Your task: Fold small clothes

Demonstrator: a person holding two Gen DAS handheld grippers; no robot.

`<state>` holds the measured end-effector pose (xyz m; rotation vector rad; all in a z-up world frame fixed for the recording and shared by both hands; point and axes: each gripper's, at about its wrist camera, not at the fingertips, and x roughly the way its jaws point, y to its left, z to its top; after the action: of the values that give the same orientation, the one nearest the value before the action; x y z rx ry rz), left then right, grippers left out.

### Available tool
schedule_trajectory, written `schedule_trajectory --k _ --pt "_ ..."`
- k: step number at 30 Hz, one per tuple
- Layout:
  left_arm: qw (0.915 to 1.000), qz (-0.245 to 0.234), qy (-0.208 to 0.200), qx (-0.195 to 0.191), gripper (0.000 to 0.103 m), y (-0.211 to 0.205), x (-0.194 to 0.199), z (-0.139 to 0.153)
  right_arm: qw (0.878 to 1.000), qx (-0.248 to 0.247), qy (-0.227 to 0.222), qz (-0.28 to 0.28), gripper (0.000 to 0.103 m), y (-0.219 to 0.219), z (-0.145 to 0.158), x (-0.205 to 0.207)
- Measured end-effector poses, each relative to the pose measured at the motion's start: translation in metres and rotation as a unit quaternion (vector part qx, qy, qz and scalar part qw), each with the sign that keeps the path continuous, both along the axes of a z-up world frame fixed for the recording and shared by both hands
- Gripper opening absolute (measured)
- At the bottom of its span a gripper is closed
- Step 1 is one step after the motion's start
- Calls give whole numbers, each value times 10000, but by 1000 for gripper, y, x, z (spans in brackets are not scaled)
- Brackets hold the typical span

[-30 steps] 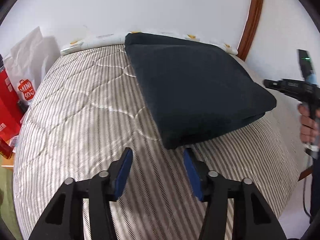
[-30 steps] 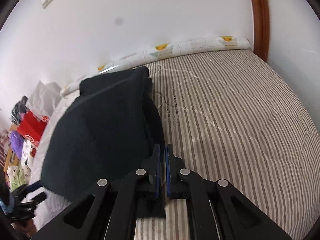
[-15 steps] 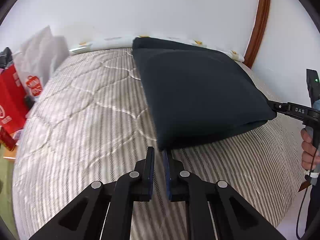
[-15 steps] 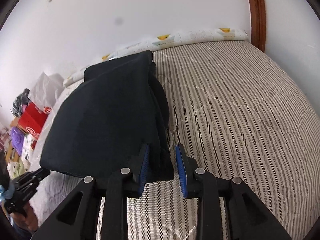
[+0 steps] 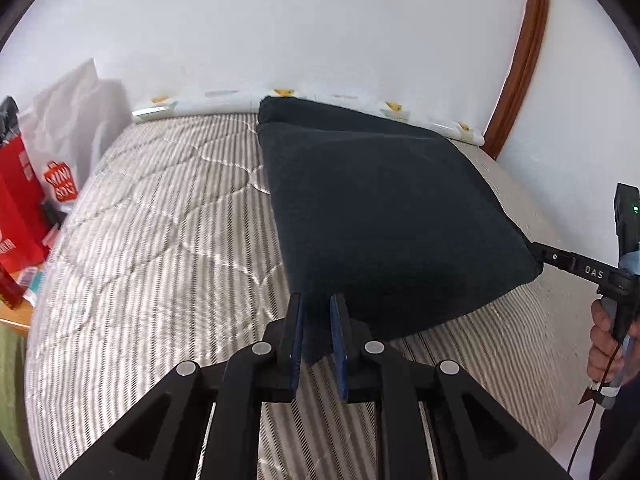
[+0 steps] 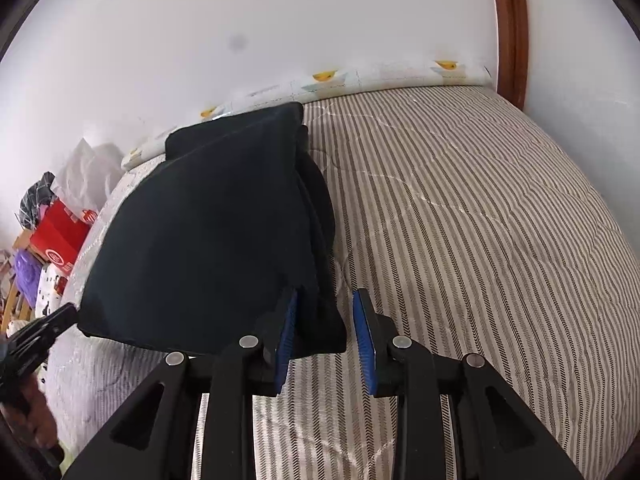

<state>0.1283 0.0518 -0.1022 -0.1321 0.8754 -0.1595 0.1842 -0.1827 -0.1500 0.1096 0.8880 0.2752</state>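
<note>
I held a pair of tongs in each hand over a bed (image 5: 132, 248) with a striped quilted cover. The one task item, a dark folded garment (image 5: 380, 208), lay on the bed, its far end near the head edge beside a rolled patterned sheet (image 6: 380, 76), its near end close to me.

My left tongs (image 5: 316, 332) had a near corner of the garment between the blue pads, which stood narrowly apart and were opening slightly; they appeared clamped on the cloth. My right tongs (image 6: 326, 334) sat at the other near corner. Their jaws were opening; the cloth lay between them against the left pad (image 6: 286, 338), while the right pad stood clear of it, so that side looked let go.

I judged this to be mid-fold: the garment already lay in layers, with both near corners at the tongs. The next move probably called for a firm grip on both corners, then lifting them evenly toward the head edge so the layers stayed aligned.

Red shopping bags (image 5: 20, 208) stood beyond the bed's left edge.
</note>
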Motion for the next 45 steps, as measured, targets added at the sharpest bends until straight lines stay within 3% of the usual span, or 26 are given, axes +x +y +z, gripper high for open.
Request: schedule_trajectory --k 2,6,7,8,10,14,21,24,26,27,35,38,41,45 --pt "10000 -7 -2 -28 16 0 1 0 10000 5 -36 7 42 2 2 4" --pt "10000 23 17 -85 26 4 -1 -3 9999 133 108 -4 43 9 -7 19" --pt "9999 34 29 -140 31 6 -3 -3 9996 219 179 20 38 11 -10 23" --pt "9998 43 41 -194 36 8 -4 -4 9995 248 181 27 26 12 -11 24" --pt "9996 45 54 -276 38 12 -7 -5 9998 199 83 5 11 14 -7 25" --pt "9994 51 56 -340 38 18 -15 -5 9997 -241 -39 -70 5 19 1 18" --pt "9993 205 56 -310 38 22 -29 4 9968 -707 -193 -328 7 13 19 -14" --pt "9993 235 16 -287 41 17 -37 13 9967 -618 -269 -443 21 7 36 -32" --pt "9993 272 -80 -231 58 13 -44 22 9970 -487 -350 -493 47 5 47 -45" --pt "9992 285 -170 -207 62 10 -49 29 9970 -393 -400 -525 52 2 54 -55" --pt "9980 304 -545 29 74 -20 -93 73 9930 -626 -778 -638 64 0 92 -119" --pt "9973 332 -636 184 79 -31 -110 87 9904 -769 -800 -824 85 -8 100 -144" --pt "9961 363 -716 359 84 -38 -126 99 9849 -933 -1066 -997 96 -14 109 -169" --pt "9947 503 -788 432 85 -41 -142 110 9821 -1064 -1121 -1071 101 -17 116 -189"
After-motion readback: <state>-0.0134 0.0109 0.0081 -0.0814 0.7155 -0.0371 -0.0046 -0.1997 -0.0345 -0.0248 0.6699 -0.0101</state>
